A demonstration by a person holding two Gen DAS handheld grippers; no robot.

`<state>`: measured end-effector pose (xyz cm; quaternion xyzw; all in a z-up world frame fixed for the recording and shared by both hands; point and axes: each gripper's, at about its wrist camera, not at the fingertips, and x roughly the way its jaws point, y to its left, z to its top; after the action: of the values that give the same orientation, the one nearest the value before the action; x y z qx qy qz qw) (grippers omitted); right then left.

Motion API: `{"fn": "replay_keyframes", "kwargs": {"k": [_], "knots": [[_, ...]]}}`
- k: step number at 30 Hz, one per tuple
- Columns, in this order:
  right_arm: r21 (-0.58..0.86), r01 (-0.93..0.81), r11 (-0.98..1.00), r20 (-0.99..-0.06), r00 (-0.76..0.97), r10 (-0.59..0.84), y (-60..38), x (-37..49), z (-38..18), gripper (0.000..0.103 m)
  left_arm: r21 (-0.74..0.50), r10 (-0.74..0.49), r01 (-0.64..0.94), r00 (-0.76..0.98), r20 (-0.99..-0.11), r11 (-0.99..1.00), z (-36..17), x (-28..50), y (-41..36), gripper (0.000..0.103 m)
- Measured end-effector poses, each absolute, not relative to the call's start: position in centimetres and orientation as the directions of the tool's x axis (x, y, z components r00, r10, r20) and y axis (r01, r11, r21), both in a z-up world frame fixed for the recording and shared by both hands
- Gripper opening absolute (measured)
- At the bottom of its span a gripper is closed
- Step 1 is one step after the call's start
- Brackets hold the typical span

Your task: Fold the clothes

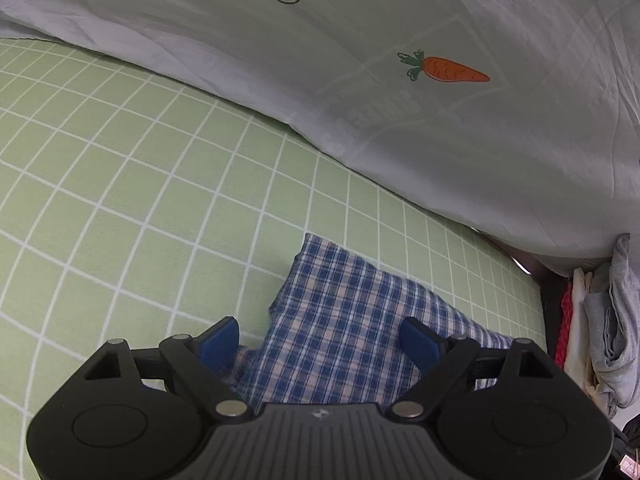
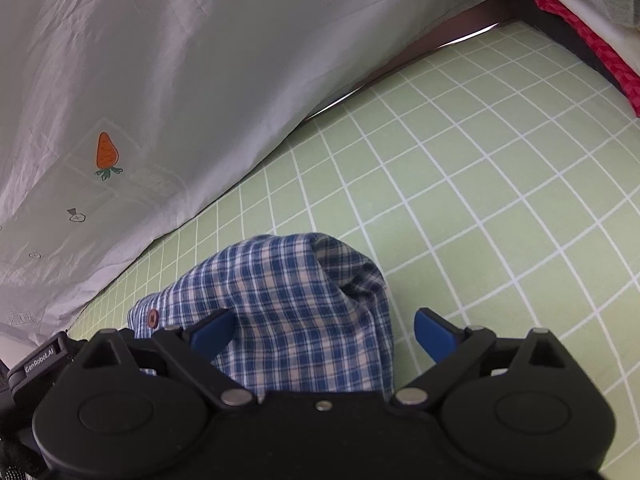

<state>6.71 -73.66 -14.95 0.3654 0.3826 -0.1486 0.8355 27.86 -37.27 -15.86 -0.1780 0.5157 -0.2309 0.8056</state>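
Both sets of jaws stand wide apart, and nothing is pinched in either one. The left gripper (image 1: pixel 320 338) hangs low over a blue checked shirt (image 1: pixel 340 320), and the cloth fills most of the gap between its blue fingers (image 1: pixel 222 340). The right gripper (image 2: pixel 324 332) is low over the same checked shirt (image 2: pixel 288 300) too. There the cloth sits toward its left finger, and its right finger is over bare sheet. The shirt lies on a green sheet with white squares (image 1: pixel 120 200), close in front of both grippers. A white quilt with a carrot picture (image 1: pixel 444 70) lies farther back, well apart from the shirt. In the left view the cloth looks flat and stretches away toward the right. In the right view it is bunched in a round hump, with a brown button (image 2: pixel 152 317) near its left edge. I cannot tell for sure which part of the shirt each gripper is over. Both are about as near, so either could close on cloth by dropping straight down.
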Motion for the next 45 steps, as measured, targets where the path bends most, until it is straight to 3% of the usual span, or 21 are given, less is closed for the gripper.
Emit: {"fn": "replay_keyframes", "kwargs": {"k": [4, 5, 6, 7, 8, 9, 10, 12, 13, 15, 18, 20, 21, 22, 23, 25, 29, 36, 45], "knots": [[0.552, 0.519, 0.653, -0.721, 0.691, 0.060, -74.1, 6.9, -15.5, 0.097, -0.619, -0.632, 0.153, 0.320, -0.706, 0.770, -16.9, 29.6, -37.3, 0.089], [0.578, 0.512, 0.636, -0.705, 0.706, 0.073, -74.2, 6.8, -15.5, 0.093, -0.641, -0.653, 0.153, 0.309, -0.692, 0.752, -17.0, 29.8, -37.3, 0.079], [0.603, 0.504, 0.618, -0.688, 0.720, 0.085, -74.3, 6.6, -15.6, 0.078, -0.654, -0.665, 0.155, 0.311, -0.679, 0.740, -17.0, 29.7, -37.2, 0.067], [0.627, 0.495, 0.602, -0.672, 0.734, 0.097, -74.4, 6.5, -15.7, 0.061, -0.662, -0.671, 0.154, 0.320, -0.669, 0.734, -16.9, 29.5, -37.1, 0.040], [0.632, 0.482, 0.607, -0.663, 0.742, 0.101, -74.2, 6.3, -15.3, 0.057, -0.669, -0.678, 0.157, 0.320, -0.661, 0.726, -16.8, 29.3, -37.0, 0.018], [0.637, 0.470, 0.611, -0.654, 0.749, 0.105, -74.0, 6.2, -14.9, 0.049, -0.681, -0.690, 0.159, 0.320, -0.649, 0.715, -16.5, 28.9, -36.7, 0.011], [0.642, 0.458, 0.615, -0.645, 0.756, 0.110, -73.8, 6.1, -14.5, 0.035, -0.690, -0.695, 0.154, 0.330, -0.639, 0.708, -16.1, 28.4, -36.2, 0.007], [0.651, 0.433, 0.624, -0.627, 0.770, 0.119, -73.5, 5.8, -13.7, 0.019, -0.704, -0.700, 0.141, 0.353, -0.621, 0.696, -14.9, 27.2, -35.1, 0.004], [0.655, 0.420, 0.628, -0.617, 0.777, 0.124, -73.3, 5.6, -13.4, 0.017, -0.711, -0.703, 0.136, 0.361, -0.612, 0.690, -14.1, 26.5, -34.4, 0.004], [0.692, 0.389, 0.608, -0.580, 0.801, 0.148, -73.2, 5.3, -12.6, 0.016, -0.726, -0.709, 0.127, 0.379, -0.594, 0.676, -12.3, 25.1, -33.0, 0.004], [0.663, 0.399, 0.634, -0.611, 0.777, 0.150, -72.7, 5.9, -13.2, 0.017, -0.716, -0.659, 0.070, 0.459, -0.596, 0.695, -11.1, 23.7, -30.9, 0.005], [0.643, 0.404, 0.650, -0.631, 0.761, 0.151, -72.5, 6.4, -13.6, 0.035, -0.677, -0.588, 0.022, 0.518, -0.622, 0.736, -10.7, 23.2, -29.8, 0.011], [0.633, 0.407, 0.659, -0.641, 0.753, 0.151, -72.3, 6.6, -13.8, 0.065, -0.657, -0.549, -0.003, 0.545, -0.633, 0.754, -10.5, 23.0, -29.2, 0.015], [0.623, 0.409, 0.667, -0.650, 0.744, 0.151, -72.2, 6.8, -13.9, 0.089, -0.621, -0.515, -0.016, 0.544, -0.663, 0.783, -10.8, 22.9, -29.0, 0.033], [0.613, 0.411, 0.675, -0.660, 0.736, 0.151, -72.0, 7.0, -14.1, 0.092, -0.580, -0.479, -0.025, 0.534, -0.696, 0.814, -11.2, 23.0, -29.0, 0.055], [0.592, 0.415, 0.691, -0.679, 0.718, 0.151, -71.8, 7.4, -14.5, 0.092, -0.492, -0.404, -0.042, 0.513, -0.757, 0.869, -12.1, 23.0, -28.9, 0.076], [0.550, 0.420, 0.722, -0.716, 0.682, 0.148, -71.2, 8.2, -15.2, 0.093, -0.470, -0.417, -0.017, 0.432, -0.800, 0.883, -14.3, 22.2, -29.2, 0.085], [0.544, 0.408, 0.733, -0.734, 0.655, 0.180, -69.8, 9.1, -16.3, 0.098, -0.491, -0.455, -0.002, 0.376, -0.807, 0.871, -16.9, 20.7, -29.5, 0.088], [0.603, 0.370, 0.706, -0.713, 0.647, 0.271, -67.5, 9.8, -17.3, 0.103, -0.605, -0.572, 0.018, 0.348, -0.742, 0.796, -18.2, 20.8, -29.8, 0.087]]}}
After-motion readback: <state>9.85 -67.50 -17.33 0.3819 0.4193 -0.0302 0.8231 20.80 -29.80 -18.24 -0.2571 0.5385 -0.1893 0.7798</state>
